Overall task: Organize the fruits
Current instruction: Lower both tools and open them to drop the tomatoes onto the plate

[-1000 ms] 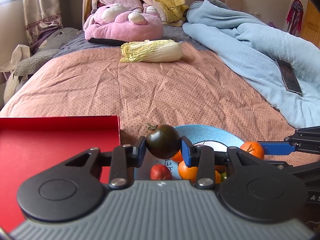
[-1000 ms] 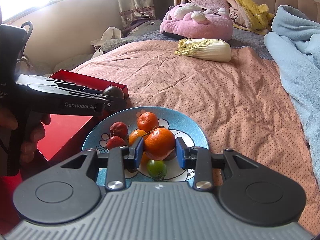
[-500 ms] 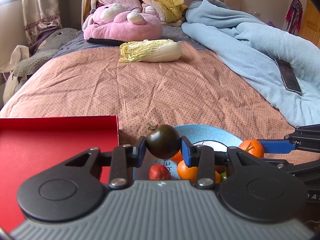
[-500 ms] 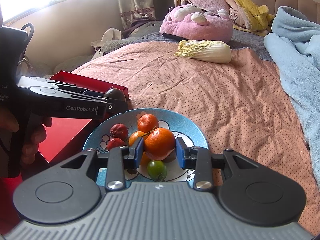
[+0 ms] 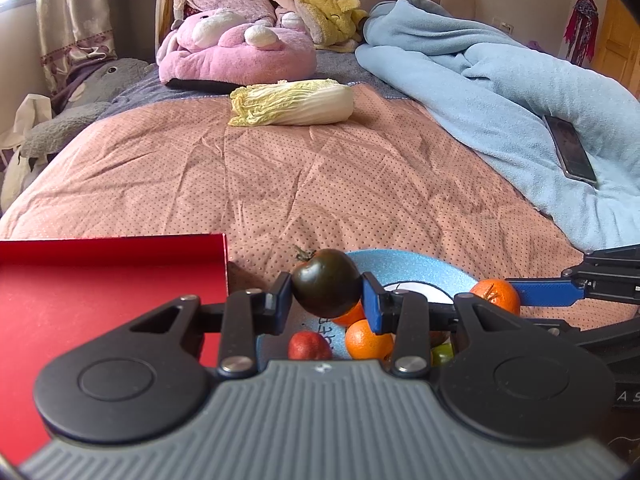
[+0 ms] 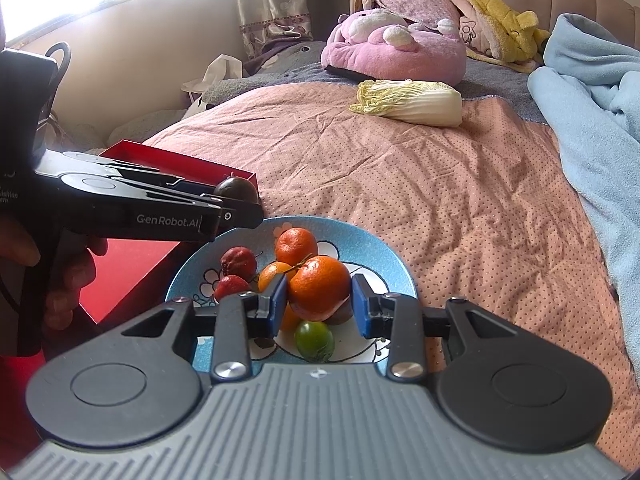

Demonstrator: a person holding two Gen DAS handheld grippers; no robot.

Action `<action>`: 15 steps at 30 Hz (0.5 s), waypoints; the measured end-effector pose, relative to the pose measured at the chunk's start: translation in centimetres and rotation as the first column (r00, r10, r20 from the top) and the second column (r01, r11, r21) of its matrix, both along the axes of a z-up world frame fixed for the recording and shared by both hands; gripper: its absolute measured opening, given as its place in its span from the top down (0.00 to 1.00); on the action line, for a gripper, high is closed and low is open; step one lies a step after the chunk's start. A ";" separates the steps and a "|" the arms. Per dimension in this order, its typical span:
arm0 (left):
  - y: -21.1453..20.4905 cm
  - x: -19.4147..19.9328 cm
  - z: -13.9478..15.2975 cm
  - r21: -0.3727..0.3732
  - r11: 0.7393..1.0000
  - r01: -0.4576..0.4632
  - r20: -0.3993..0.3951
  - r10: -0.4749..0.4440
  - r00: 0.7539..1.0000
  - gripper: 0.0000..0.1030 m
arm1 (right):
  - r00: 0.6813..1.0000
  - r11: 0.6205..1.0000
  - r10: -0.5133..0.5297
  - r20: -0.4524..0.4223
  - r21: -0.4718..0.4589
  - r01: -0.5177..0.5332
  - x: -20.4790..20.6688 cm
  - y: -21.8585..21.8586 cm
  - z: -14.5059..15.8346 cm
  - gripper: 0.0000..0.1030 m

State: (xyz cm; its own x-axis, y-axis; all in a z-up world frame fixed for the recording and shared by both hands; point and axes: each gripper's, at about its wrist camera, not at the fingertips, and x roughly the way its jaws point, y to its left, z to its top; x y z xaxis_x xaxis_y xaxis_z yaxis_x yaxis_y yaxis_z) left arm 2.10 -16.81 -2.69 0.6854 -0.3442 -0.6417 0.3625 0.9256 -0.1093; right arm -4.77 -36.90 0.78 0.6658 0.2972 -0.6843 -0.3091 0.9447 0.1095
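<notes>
My left gripper (image 5: 326,298) is shut on a dark, nearly black tomato (image 5: 326,282), held above the left rim of a blue plate (image 5: 420,266). From the right wrist view the same gripper (image 6: 240,210) and the dark tomato (image 6: 236,190) hang beside a red tray (image 6: 176,168). My right gripper (image 6: 318,302) is shut on an orange mandarin (image 6: 318,286) over the blue plate (image 6: 394,264). On the plate lie two more mandarins (image 6: 296,246), two small red fruits (image 6: 238,262) and a green one (image 6: 314,338). The red tray (image 5: 100,292) sits left of the plate.
Everything rests on a bed with a pink dotted cover (image 5: 320,184). A napa cabbage (image 5: 294,102) lies farther back, before a pink plush (image 5: 236,54). A light blue blanket (image 5: 500,92) with a phone (image 5: 570,152) on it fills the right side. A hand (image 6: 68,276) holds the left gripper.
</notes>
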 end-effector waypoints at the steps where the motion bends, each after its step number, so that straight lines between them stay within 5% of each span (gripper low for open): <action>1: 0.0 -0.1 0.0 0.003 1.000 0.001 -0.001 -0.001 1.000 0.60 | 1.000 1.000 -0.001 0.000 0.000 0.001 0.0 0.0 0.0 0.61; 9: -0.2 -0.3 -0.2 0.016 1.000 0.021 -0.017 -0.020 1.000 0.61 | 1.000 1.000 0.010 0.002 0.009 -0.010 1.6 0.6 -0.4 0.61; 15: 0.3 -0.4 -0.4 0.034 0.999 0.004 -0.018 -0.003 1.000 0.51 | 1.000 1.000 -0.006 -0.005 -0.009 0.006 4.8 1.6 -2.3 0.61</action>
